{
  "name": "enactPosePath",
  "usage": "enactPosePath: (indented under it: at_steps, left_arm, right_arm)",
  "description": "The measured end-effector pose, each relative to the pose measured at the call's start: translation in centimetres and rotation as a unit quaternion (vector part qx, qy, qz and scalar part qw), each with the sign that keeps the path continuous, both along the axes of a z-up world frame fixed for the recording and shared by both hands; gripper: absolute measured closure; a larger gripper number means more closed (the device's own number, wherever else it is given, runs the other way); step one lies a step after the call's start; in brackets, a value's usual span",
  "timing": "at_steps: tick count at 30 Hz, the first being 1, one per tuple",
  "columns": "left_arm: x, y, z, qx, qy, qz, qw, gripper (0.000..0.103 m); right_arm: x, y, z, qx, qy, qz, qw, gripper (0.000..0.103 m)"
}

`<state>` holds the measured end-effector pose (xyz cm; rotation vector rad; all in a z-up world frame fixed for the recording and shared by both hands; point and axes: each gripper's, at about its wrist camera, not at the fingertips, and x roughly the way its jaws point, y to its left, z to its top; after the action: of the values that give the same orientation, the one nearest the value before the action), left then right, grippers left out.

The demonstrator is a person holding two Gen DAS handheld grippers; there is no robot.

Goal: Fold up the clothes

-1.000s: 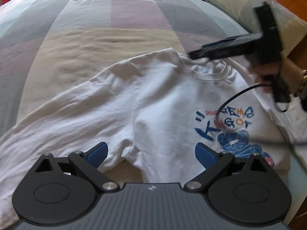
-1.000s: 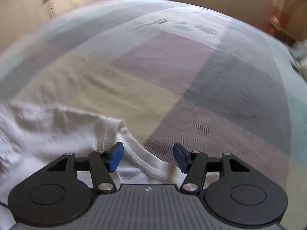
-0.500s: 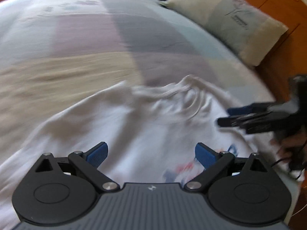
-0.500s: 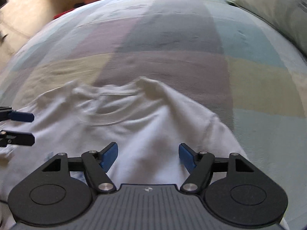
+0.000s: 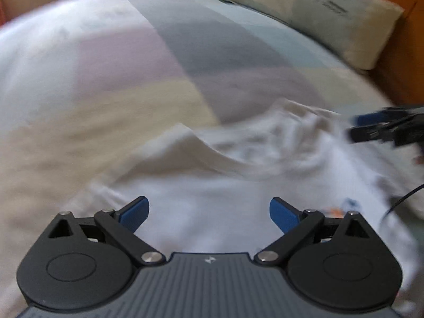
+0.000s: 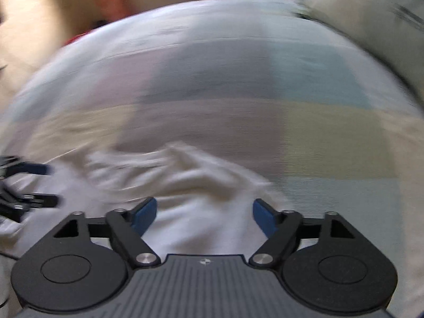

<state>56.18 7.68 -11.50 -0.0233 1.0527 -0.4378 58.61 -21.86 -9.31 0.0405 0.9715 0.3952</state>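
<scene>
A white T-shirt [image 5: 225, 185] with a blue and orange print lies rumpled on the bed, its neck end bunched into folds. My left gripper [image 5: 209, 216] hovers over the shirt's body, open, with nothing between its blue pads. In the right wrist view the same shirt [image 6: 190, 180] spreads below my right gripper [image 6: 204, 216], whose jaws are opening with only cloth beneath them, not pinched. Each gripper shows in the other's view: the right gripper [image 5: 381, 127] at the right edge by the bunched collar, the left gripper [image 6: 29, 185] at the left edge. Both views are blurred.
The bedspread [image 5: 119, 61] has large pastel blocks of pink, grey, yellow and pale blue. A pillow [image 5: 318, 13] lies at the far right against a wooden headboard [image 5: 402, 61]. A thin black cable [image 5: 402, 201] crosses the shirt at the right.
Both views have swung toward the pillow end of the bed. The right gripper's jaws have widened and it has left the collar. The shirt's neck has gone from flat to bunched.
</scene>
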Motion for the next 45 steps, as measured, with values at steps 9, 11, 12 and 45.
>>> enactPosePath:
  at_steps: [9, 11, 12, 45]
  left_arm:
    - [3.4, 1.1, -2.0, 0.071, -0.046, 0.076, 0.9935, 0.004]
    - [3.1, 1.6, -0.9, 0.059, -0.044, 0.087, 0.9935, 0.005]
    - [2.8, 1.8, -0.4, 0.053, -0.043, 0.092, 0.9934, 0.005]
    - [-14.1, 18.9, 1.2, 0.059, 0.005, 0.423, 0.9043, 0.004]
  right_arm:
    - [2.8, 7.9, -4.9, -0.082, -0.047, 0.097, 0.991, 0.000]
    - [3.0, 7.9, -4.8, -0.080, -0.041, 0.094, 0.992, 0.000]
    - [3.1, 7.8, -4.8, -0.078, -0.039, 0.092, 0.992, 0.000]
    - [2.3, 8.3, -5.0, -0.097, -0.035, 0.049, 0.993, 0.000]
